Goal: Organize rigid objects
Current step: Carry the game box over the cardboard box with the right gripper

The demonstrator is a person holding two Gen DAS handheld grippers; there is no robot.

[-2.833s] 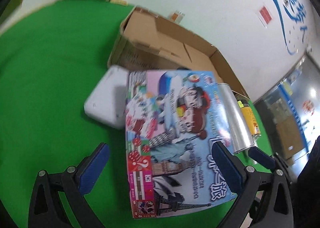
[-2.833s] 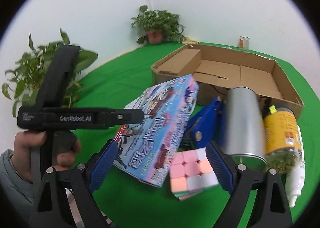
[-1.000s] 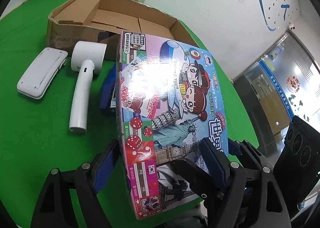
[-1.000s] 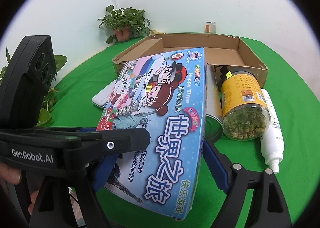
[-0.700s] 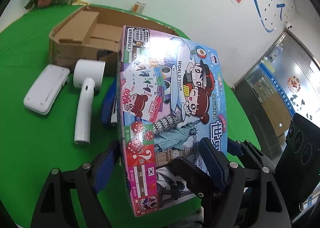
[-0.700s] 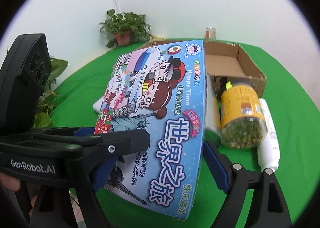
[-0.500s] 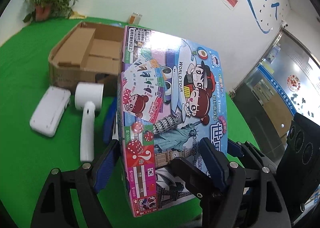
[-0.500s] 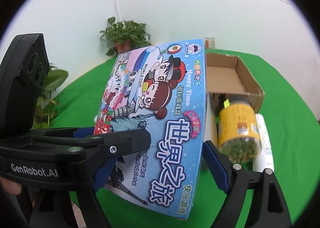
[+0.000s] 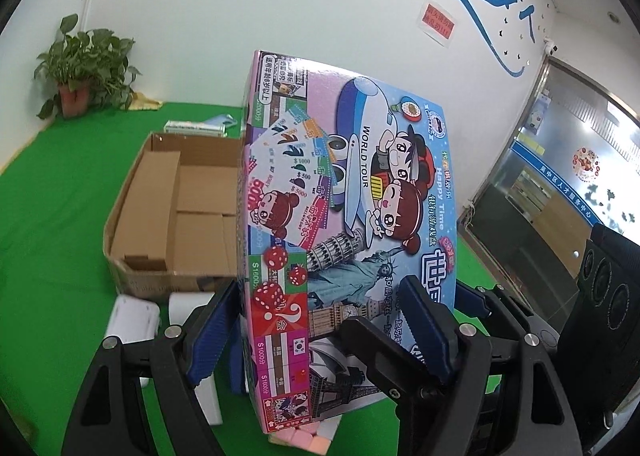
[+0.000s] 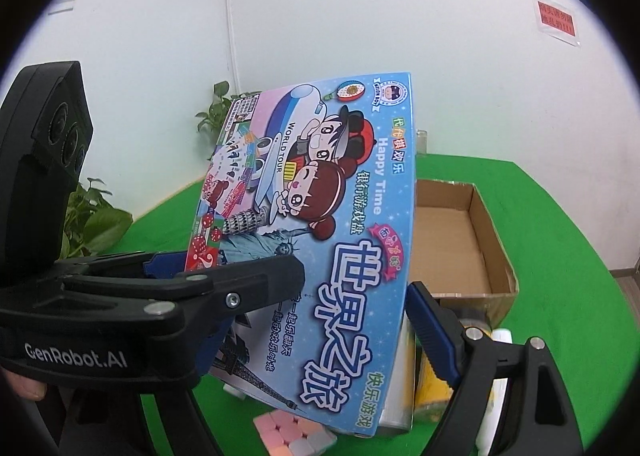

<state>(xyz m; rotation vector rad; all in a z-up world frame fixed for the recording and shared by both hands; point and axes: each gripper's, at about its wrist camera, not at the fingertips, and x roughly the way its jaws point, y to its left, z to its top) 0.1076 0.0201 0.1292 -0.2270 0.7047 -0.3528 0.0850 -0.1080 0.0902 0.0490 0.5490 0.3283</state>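
A large colourful board game box [image 9: 340,223] is held up in the air, tilted, between both grippers. My left gripper [image 9: 316,328] is shut on its lower part, one blue pad against each edge. My right gripper [image 10: 304,316] is shut on the same box [image 10: 320,223] from the other side; its left finger is hidden behind the left gripper's arm. An open, empty cardboard box [image 9: 180,211] sits on the green table beyond; it also shows in the right wrist view [image 10: 460,240].
Below the game box lie a pastel cube [image 10: 292,436], a silver can [image 10: 394,416], a yellow jar [image 10: 430,388], a white bottle [image 10: 500,392], a white hair dryer [image 9: 180,306] and a white flat case [image 9: 132,316]. Potted plants [image 9: 84,67] stand at the back wall.
Both grippers have raised the game box well above the table and tipped it more upright. The objects on the table now sit lower in both views.
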